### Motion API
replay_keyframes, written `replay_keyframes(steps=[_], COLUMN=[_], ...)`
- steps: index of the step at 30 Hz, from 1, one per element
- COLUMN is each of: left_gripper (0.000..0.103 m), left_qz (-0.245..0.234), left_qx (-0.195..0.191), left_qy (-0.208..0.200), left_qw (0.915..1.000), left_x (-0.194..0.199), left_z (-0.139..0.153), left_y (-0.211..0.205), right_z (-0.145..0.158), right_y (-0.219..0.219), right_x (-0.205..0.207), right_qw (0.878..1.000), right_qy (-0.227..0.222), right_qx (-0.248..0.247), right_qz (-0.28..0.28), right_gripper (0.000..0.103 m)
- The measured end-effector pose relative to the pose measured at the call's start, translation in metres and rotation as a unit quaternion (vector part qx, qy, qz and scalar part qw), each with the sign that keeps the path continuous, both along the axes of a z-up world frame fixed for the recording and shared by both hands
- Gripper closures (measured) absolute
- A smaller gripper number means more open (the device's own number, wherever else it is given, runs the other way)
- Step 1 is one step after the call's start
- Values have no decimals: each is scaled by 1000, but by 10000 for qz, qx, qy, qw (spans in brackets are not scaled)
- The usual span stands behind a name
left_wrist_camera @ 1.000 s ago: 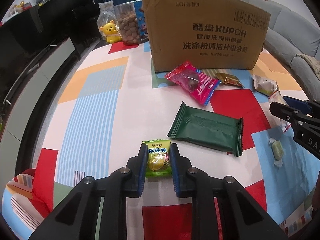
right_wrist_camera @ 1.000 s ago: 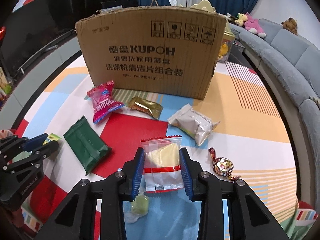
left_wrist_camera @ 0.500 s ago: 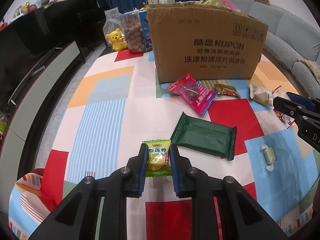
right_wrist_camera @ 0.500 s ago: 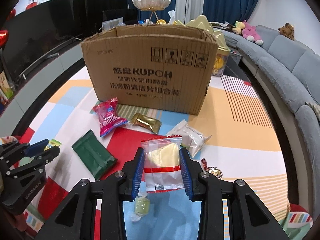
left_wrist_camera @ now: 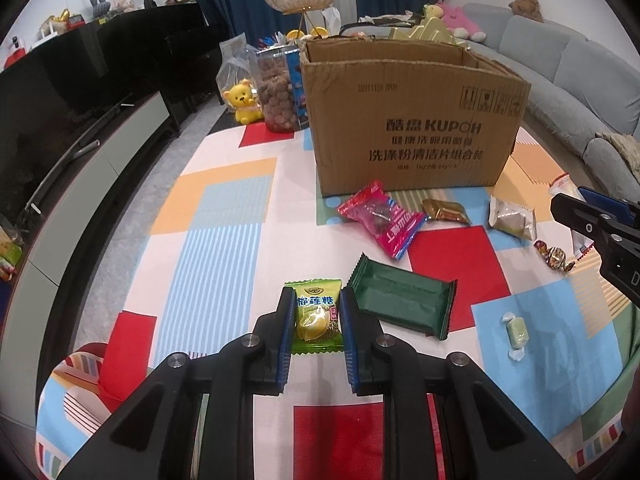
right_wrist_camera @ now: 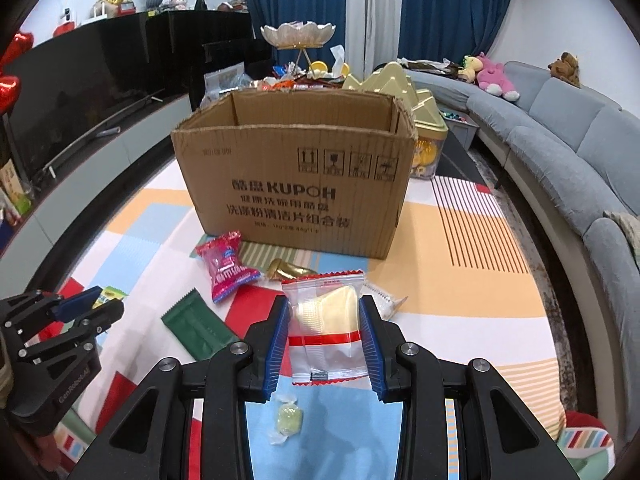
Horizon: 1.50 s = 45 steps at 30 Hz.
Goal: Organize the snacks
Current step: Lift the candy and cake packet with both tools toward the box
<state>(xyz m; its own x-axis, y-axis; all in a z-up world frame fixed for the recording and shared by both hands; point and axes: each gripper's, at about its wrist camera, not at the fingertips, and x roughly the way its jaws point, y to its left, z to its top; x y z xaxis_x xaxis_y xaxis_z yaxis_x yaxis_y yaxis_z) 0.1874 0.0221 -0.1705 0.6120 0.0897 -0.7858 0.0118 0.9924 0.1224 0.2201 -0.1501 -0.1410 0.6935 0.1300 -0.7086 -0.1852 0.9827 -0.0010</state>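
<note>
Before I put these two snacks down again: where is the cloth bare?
Bare: the striped stretch left of the cardboard box and green wrapper, and the orange patch right of the box in the right wrist view. Crowded: directly before the box, around the red packet and gold candy.

Both views are bright and evenly lit; the light seems to come from above, from indoor lamps that are out of frame. Shadows are soft: a faint grey one lies on the blue patch of the table [left_wrist_camera: 560, 344] at lower right of the left wrist view. The black glossy cabinet [right_wrist_camera: 100, 80] at upper left reflects pale streaks. The fisheye lens bends straight lines strongly near the edges, and the corners are black. The centre is sharp; print on the cardboard box [right_wrist_camera: 296, 184] is readable, only a little soft. The sofa [right_wrist_camera: 560, 140] at right looks stretched.
</note>
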Motion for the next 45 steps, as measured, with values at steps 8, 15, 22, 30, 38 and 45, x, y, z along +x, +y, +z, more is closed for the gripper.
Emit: replay_keyframes(steps=[8,15,22,30,38,45], left_gripper=[81,81,81,81,81,81], left_qz=[51,90,119,142,138,97], left_qx=[-28,-67,-98,-139,-172,-235], left_qy=[-109,-216,-326,-454,-585,-745], left_qw=[9999,9997,9993,9988,9980,9969], left_x=[1,7,14,21,32,47], left_z=[15,28,41,55,69,86], left_y=[0,-4,-7,-9,-12,-17], right_z=[15,28,36,49,63,79], right_y=[-2,-6,-9,-11,-12,-10], right_x=[-2,-1,2,7,14,24], right_qw=[9999,9996,9993,9988,9982,9973], right_qy=[-143,-239,-279,-384,-496,-625], right_qx=[69,151,202,246,281,330], right_qz=[-18,-73,-125,-160,-193,-186], right_gripper=[67,67,67,67,67,67])
